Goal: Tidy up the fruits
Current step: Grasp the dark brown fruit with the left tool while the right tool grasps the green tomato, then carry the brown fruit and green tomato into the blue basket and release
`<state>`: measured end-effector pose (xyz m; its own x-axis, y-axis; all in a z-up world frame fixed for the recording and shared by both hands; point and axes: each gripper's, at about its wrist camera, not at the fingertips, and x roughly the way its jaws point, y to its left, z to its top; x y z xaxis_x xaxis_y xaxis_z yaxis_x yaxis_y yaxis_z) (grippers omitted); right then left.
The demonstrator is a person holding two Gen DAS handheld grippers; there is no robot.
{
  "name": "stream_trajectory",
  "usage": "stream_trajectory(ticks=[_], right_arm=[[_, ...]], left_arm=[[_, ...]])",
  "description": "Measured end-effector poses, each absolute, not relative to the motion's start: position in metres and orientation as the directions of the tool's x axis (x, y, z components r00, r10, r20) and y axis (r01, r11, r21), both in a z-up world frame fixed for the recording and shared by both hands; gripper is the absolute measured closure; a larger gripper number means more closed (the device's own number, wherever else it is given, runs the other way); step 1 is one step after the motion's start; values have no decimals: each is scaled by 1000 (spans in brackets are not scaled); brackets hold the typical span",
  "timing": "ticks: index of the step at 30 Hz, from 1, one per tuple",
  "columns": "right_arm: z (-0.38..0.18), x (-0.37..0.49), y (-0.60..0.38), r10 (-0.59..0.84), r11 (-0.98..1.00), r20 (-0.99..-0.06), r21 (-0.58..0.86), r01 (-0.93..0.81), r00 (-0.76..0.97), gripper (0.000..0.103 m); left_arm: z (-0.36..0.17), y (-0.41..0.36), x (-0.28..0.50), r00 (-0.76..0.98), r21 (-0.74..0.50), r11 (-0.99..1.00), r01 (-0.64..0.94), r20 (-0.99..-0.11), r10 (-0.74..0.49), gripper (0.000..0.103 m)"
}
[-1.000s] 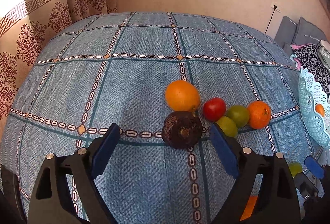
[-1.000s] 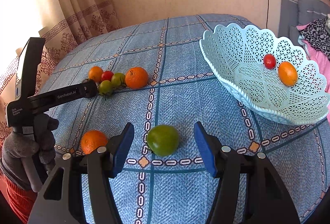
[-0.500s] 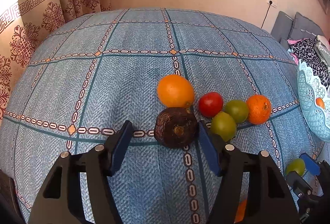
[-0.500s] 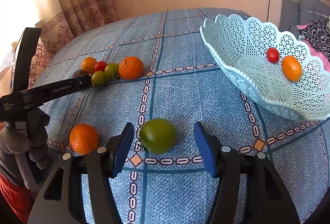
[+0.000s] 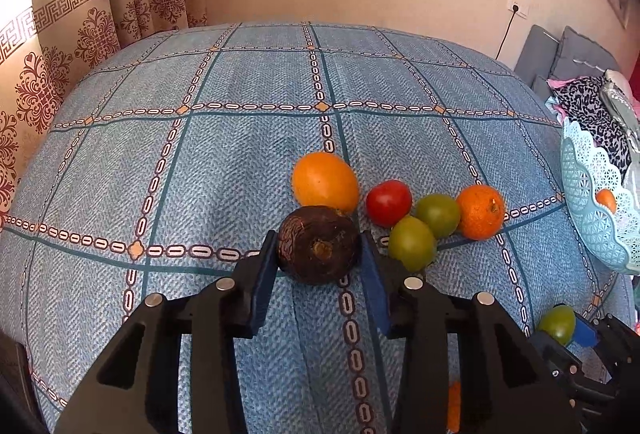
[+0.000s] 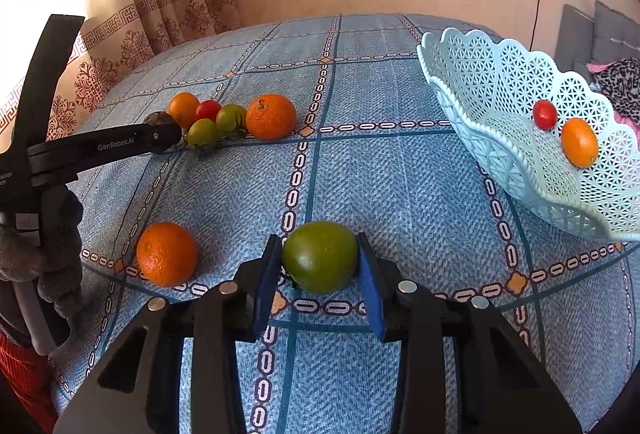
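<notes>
L gripper [image 5: 319, 254] clamps dark brown fruit [image 5: 318, 251] on blue bedspread [image 5: 224, 170]; R gripper [image 6: 319, 261] clamps green tomato [image 6: 320, 257]. Basket [image 6: 492, 138] holds 2 fruits.

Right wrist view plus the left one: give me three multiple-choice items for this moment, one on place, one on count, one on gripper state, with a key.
1. Where does the basket stand relative to the right gripper?
A. ahead, to the right
B. ahead, to the left
C. directly beneath it

2. How many fruits lie in the basket?
A. none
B. two
C. five

3. What is between the left gripper pads?
A. nothing
B. a red tomato
C. a dark round fruit

Key: 1 A, the basket fills the upper right of the right wrist view. 2 B, a small red tomato and an orange fruit lie inside. 3 C, both pads press the dark fruit, as the right gripper's do the green tomato.
</notes>
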<state>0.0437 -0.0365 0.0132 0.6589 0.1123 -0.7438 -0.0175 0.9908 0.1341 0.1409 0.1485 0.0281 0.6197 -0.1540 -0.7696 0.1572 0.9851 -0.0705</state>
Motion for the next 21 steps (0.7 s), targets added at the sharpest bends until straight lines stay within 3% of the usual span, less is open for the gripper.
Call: stream_trajectory(ticks=[21], right_arm=[[25, 28, -45, 117, 990, -714, 143, -20, 690, 68]], left_arm=[[51, 139, 124, 660, -89, 979, 181, -727, -188, 61]])
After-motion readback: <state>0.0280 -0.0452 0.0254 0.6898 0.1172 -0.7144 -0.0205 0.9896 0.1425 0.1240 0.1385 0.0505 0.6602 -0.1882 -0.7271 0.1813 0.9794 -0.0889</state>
